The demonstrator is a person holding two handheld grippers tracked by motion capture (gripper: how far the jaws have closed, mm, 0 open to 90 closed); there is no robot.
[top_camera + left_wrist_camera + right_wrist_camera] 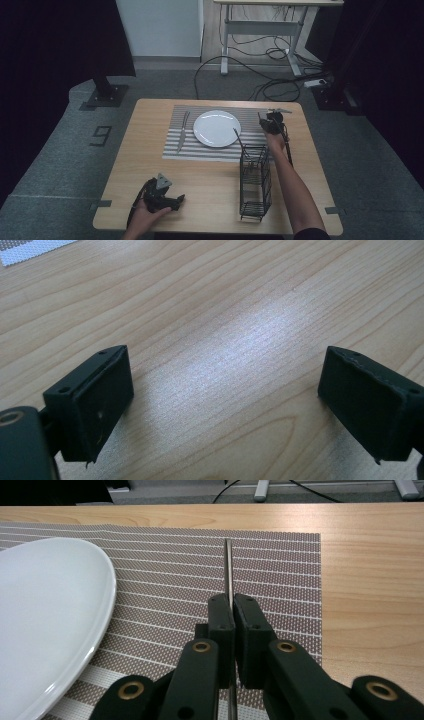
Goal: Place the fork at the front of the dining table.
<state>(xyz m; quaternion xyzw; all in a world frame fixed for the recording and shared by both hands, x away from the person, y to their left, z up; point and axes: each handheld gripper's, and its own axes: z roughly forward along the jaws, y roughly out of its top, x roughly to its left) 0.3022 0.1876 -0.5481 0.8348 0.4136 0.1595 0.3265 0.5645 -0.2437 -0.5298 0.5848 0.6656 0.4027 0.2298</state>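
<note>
From the high view I see a place setting in progress on my worktop (150, 175). A striped mat (210, 150) lies toward the far side with a white plate (217, 128) on its middle and a knife (182, 131) already laid on the mat left of the plate. My right tongs (270, 121) sit over the mat's right part, just beside the plate. A wire caddy (255, 182) stands at the near right, and a thin utensil handle (238, 137) leans out of its top. My left tongs (167, 200) rest near the front edge, well apart from the mat. I judge the left side of the setting done and the right side in hand. Beyond the worktop lie grey carpet, a desk frame with loose cables, and dark curtains on both sides.

In the left gripper view the left tongs (225, 390) are spread wide with nothing between them, only bare pale wood grain below and a corner of mat (30, 250) at top left.

In the right gripper view the right tongs (233, 625) are clenched on a thin metal utensil (228, 570), whose shaft runs forward low over the mat (280, 580), right of the plate (45, 615). I cannot tell whether it touches the mat or which utensil it is. What I reckon is left: lay it down and let go.
</note>
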